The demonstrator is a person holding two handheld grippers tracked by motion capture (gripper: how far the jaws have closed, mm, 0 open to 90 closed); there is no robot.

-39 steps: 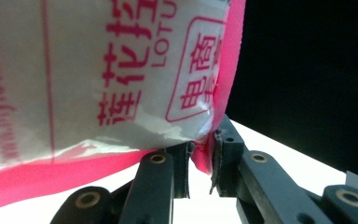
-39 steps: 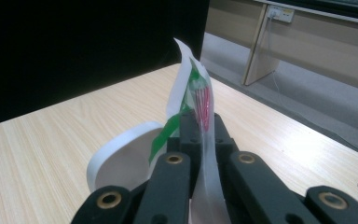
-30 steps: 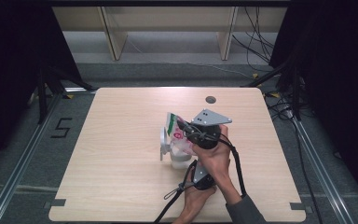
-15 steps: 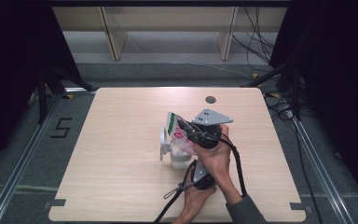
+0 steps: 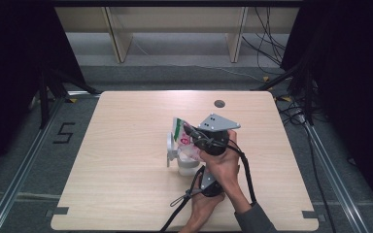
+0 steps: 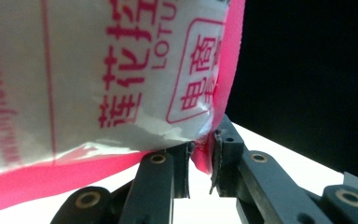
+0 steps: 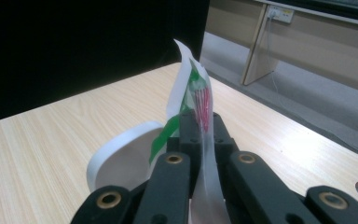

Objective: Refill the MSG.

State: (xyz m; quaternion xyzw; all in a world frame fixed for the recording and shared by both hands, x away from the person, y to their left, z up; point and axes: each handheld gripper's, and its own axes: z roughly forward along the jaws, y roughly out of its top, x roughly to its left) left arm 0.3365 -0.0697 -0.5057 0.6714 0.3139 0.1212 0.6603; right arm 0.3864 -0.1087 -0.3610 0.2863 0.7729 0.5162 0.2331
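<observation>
The packet (image 5: 180, 138) is clenched by both grippers, right (image 7: 200, 126) and left (image 6: 199, 156), jaws pinching its edges. It is held above the white cup (image 5: 187, 167), likely for pouring

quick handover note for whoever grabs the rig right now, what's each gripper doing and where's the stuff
Right gripper: shut on the top edge of the packet, held upright.
Left gripper: jaws pinch the packet's pink bottom corner.
White cup with a raised lid stands on the table, right under the packet.
Done: packet gripped at both ends above the cup.
Left: it looks unopened; probably tear it and empty it into the cup.
</observation>
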